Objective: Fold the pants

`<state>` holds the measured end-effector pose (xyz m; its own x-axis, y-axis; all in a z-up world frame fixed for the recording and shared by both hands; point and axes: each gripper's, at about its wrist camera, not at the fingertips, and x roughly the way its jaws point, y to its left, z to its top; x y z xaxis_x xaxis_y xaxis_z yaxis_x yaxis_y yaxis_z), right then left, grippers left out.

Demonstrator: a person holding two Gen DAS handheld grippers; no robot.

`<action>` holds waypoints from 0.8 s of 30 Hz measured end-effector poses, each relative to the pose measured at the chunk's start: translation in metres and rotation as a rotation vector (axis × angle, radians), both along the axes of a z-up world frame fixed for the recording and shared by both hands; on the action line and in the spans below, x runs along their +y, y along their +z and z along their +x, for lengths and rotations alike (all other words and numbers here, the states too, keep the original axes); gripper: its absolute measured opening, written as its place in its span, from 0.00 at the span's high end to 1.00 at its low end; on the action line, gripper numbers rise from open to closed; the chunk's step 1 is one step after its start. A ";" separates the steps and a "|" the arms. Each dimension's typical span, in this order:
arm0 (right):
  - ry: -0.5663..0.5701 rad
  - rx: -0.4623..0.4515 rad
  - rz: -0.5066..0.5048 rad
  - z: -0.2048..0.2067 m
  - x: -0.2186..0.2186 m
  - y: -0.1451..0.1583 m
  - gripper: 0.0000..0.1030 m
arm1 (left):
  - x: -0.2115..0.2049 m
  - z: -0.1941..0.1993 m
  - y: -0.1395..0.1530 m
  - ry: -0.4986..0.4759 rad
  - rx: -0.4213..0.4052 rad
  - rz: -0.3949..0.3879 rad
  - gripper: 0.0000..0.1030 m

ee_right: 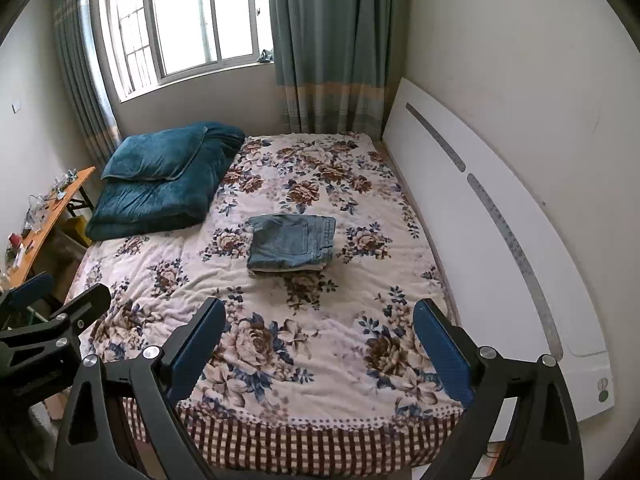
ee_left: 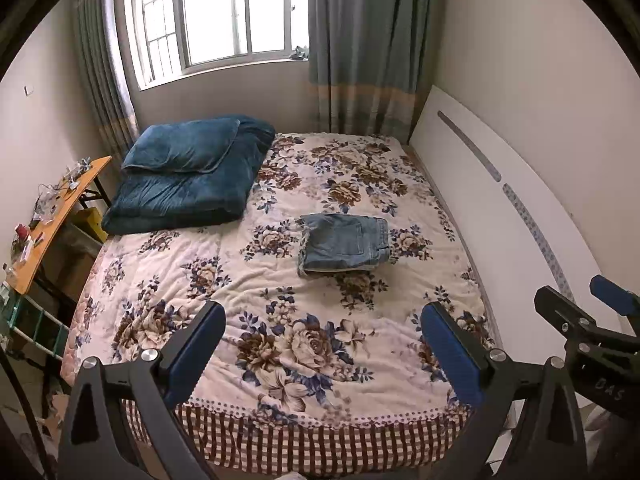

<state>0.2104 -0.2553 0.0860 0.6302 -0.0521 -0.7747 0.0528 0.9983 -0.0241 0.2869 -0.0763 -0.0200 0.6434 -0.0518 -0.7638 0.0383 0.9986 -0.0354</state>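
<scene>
A pair of blue denim pants (ee_left: 345,245) lies folded into a compact stack with a back pocket on top, near the middle of the floral bed cover (ee_left: 280,300). It also shows in the right wrist view (ee_right: 291,243). My left gripper (ee_left: 324,316) is open and empty, held above the foot of the bed, well short of the pants. My right gripper (ee_right: 318,312) is open and empty too, beside the left one. The right gripper's fingers show at the right edge of the left wrist view (ee_left: 576,304).
A folded teal quilt (ee_left: 188,176) with a pillow lies at the bed's far left corner. A white headboard (ee_left: 500,208) runs along the right wall. An orange cluttered side table (ee_left: 52,216) stands left of the bed. A window and curtains (ee_left: 360,48) are behind.
</scene>
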 end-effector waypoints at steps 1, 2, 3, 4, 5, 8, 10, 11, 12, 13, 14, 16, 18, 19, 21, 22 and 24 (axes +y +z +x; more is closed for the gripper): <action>-0.001 0.005 0.000 0.004 -0.001 0.001 0.06 | 0.000 0.002 0.002 0.003 -0.001 0.002 0.03; -0.002 0.006 -0.003 0.006 -0.001 0.002 0.06 | -0.001 0.003 0.004 0.005 -0.003 0.007 0.03; -0.001 0.008 -0.006 0.009 -0.001 0.002 0.06 | -0.001 0.004 0.005 0.006 -0.003 0.010 0.03; 0.000 0.012 -0.010 0.012 -0.001 0.003 0.06 | -0.001 0.006 0.007 0.009 -0.003 0.011 0.03; 0.004 0.015 -0.009 0.014 0.000 0.003 0.06 | 0.000 0.007 0.008 0.010 -0.003 0.014 0.03; 0.000 0.016 -0.019 0.018 0.000 0.004 0.06 | 0.001 0.011 0.010 0.012 -0.002 0.014 0.03; -0.001 0.015 -0.017 0.019 0.000 0.005 0.06 | 0.003 0.013 0.011 0.015 -0.004 0.016 0.03; -0.004 0.013 -0.021 0.019 0.000 0.005 0.06 | 0.004 0.014 0.011 0.018 -0.004 0.015 0.03; -0.004 0.013 -0.023 0.019 0.001 0.005 0.06 | 0.006 0.015 0.011 0.022 -0.005 0.014 0.03; -0.004 0.012 -0.022 0.019 0.001 0.005 0.06 | 0.006 0.017 0.011 0.022 -0.005 0.013 0.03; -0.006 0.011 -0.025 0.020 0.002 0.005 0.06 | 0.006 0.017 0.011 0.023 -0.003 0.012 0.03; 0.000 0.011 -0.027 0.021 0.003 0.005 0.06 | 0.009 0.018 0.009 0.024 0.002 0.007 0.03; 0.002 0.016 -0.036 0.023 0.004 0.004 0.06 | 0.009 0.022 0.008 0.016 0.011 0.014 0.01; 0.002 0.017 -0.038 0.024 0.005 0.003 0.06 | 0.008 0.023 0.007 0.016 0.016 0.021 0.00; 0.009 0.023 -0.036 0.026 0.007 0.002 0.06 | 0.007 0.023 0.006 0.019 0.009 0.043 0.00; 0.012 0.026 -0.038 0.027 0.009 0.002 0.06 | 0.006 0.024 0.006 0.020 0.008 0.050 0.00; 0.015 0.030 -0.035 0.029 0.010 0.002 0.06 | 0.005 0.026 0.005 0.024 0.013 0.052 0.00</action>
